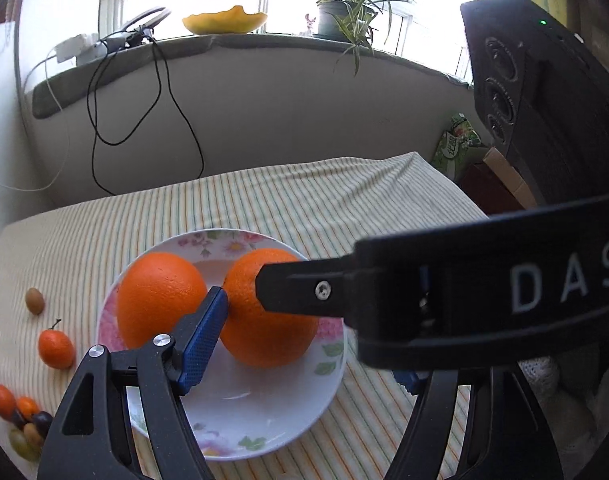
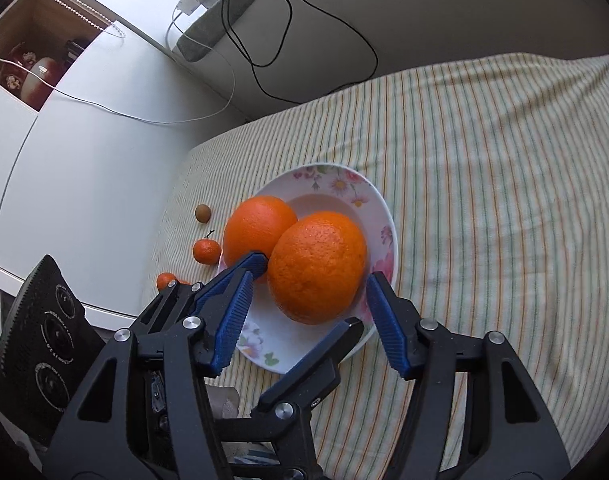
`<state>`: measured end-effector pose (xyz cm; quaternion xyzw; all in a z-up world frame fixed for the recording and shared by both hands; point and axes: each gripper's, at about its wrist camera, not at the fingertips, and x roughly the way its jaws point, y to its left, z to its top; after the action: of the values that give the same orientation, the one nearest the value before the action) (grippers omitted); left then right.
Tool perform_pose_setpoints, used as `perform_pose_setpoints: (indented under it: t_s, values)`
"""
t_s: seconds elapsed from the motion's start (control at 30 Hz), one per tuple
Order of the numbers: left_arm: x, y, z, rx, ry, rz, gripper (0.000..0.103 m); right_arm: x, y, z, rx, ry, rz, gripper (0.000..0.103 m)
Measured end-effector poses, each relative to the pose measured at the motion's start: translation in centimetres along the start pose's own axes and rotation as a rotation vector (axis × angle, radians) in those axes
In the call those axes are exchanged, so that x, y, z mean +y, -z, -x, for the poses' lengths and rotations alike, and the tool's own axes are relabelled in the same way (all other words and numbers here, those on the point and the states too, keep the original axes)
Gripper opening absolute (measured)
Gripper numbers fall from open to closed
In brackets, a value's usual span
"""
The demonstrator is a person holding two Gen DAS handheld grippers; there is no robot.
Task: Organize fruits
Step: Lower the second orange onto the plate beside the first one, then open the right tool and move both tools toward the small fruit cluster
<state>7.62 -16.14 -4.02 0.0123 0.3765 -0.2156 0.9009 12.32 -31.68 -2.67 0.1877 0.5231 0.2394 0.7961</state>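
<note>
1. Fruits are partly sorted: two oranges lie in the plate [image 2: 378, 204], touching each other. The far orange [image 2: 260, 226] sits toward the plate's left side, the near orange [image 2: 318, 266] toward its front.

2. Left of the plate, loose on the striped cloth [image 2: 484, 168], lie a small brown fruit [image 2: 203, 213], then a kumquat with a stem [image 2: 206, 250], just beside the plate's rim. Further front-left of the plate is a little cluster [image 1: 22, 420] of small orange fruits, dark grapes and a green one. These look like what is left to gather.

3. The right gripper [image 2: 309, 316] stands spread, its blue pads flanking the near orange: the left pad [image 2: 228, 320] lies between the two oranges, the right pad [image 2: 386, 324] just clear of the fruit's other side. I see no firm pinch; whether the left pad touches the peel I cannot tell.

4. The left gripper [image 1: 300, 344] hovers over the plate too. One blue pad [image 1: 202, 340] pokes into the gap between the oranges; the other finger is mostly hidden behind the right gripper's black body, which crosses the left wrist view. It appears spread and holds nothing.

5. My judgement: the big fruit is done and the small fruit remains, so the task is near its middle. Whether the small pieces belong on this plate or elsewhere, nothing shows.

6. Risk: both grippers crowd the same plate, so a nudge could roll an orange over the shallow rim.
</note>
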Motion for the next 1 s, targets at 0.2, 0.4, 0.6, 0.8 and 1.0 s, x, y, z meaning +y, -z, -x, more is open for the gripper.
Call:
perform_pose_setpoints:
  t_s: [0.2, 0.4, 0.6, 0.8, 1.0]
  values:
    - [0.9, 0.4, 0.9, -0.012, 0.001, 0.024, 0.072, -0.2, -0.6, 1.2, -0.049, 0.018, -0.008, 0.063]
    - [1.2, 0.7, 1.2, -0.024, 0.013, 0.039, 0.072, -0.6, -0.2, 1.6, -0.071, 0.022, -0.022, 0.074]
    - [1.5, 1.0, 1.8, -0.033, 0.016, 0.044, 0.072, 0.0, 0.4, 2.4, -0.118, 0.051, 0.014, 0.075]
    - [2.1, 1.6, 2.7, -0.043, 0.013, 0.058, 0.073, 0.4, 1.0, 2.8, -0.161, 0.088, 0.044, 0.085]
    - [3.4, 2.3, 4.2, -0.064, 0.004, 0.077, 0.073, 0.4, 1.7, 2.9, -0.187, 0.109, 0.044, 0.086]
